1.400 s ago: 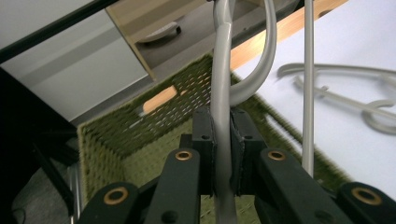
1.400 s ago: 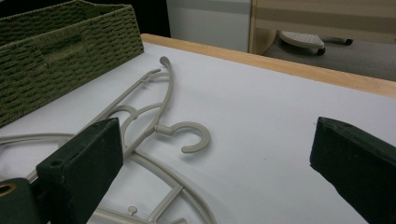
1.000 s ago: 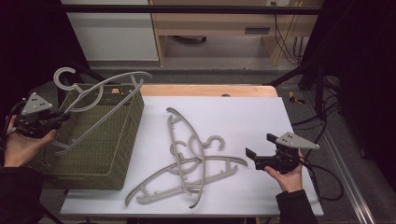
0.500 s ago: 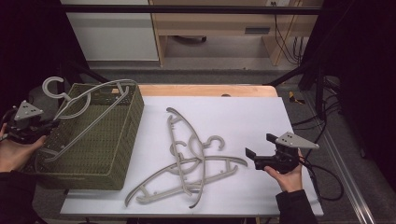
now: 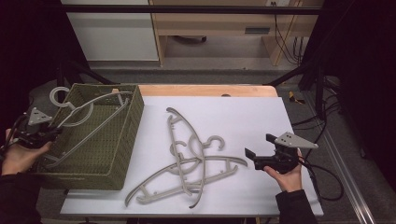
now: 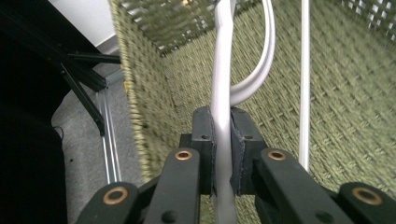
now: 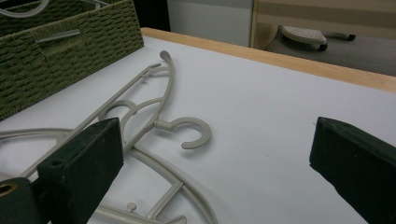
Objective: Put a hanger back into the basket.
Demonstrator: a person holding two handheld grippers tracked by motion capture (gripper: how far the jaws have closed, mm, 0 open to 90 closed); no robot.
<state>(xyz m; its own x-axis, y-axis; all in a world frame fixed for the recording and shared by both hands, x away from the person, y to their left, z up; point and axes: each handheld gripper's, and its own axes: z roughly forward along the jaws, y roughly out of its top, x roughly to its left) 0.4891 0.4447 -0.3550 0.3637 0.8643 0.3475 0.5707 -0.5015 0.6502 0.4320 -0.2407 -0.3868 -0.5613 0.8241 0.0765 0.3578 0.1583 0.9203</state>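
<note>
A grey plastic hanger [image 5: 93, 128] lies tilted in the green woven basket [image 5: 128, 135] at the table's left, its hook [image 5: 58, 95] sticking out over the far left rim. My left gripper [image 5: 49, 133] is shut on one arm of this hanger [image 6: 223, 93], and in the left gripper view the pads [image 6: 204, 140] press it from both sides, with the basket wall [image 6: 350, 93] behind. My right gripper [image 5: 259, 145] hovers open at the table's right, nothing between its jaws. A pile of grey hangers [image 5: 187, 172] lies crossed mid-table; one hook [image 7: 191, 133] lies just ahead of the right gripper [image 7: 219, 158].
The white table top [image 5: 252, 116] has a wooden strip [image 5: 210, 90] along its far edge. The basket [image 7: 56, 60] stands to the left of the pile. Black frame bars and cables run past the table's right side.
My left gripper has sunk and moved left with the hanger, which went from above the basket down into it. The right gripper and the pile have kept still.
</note>
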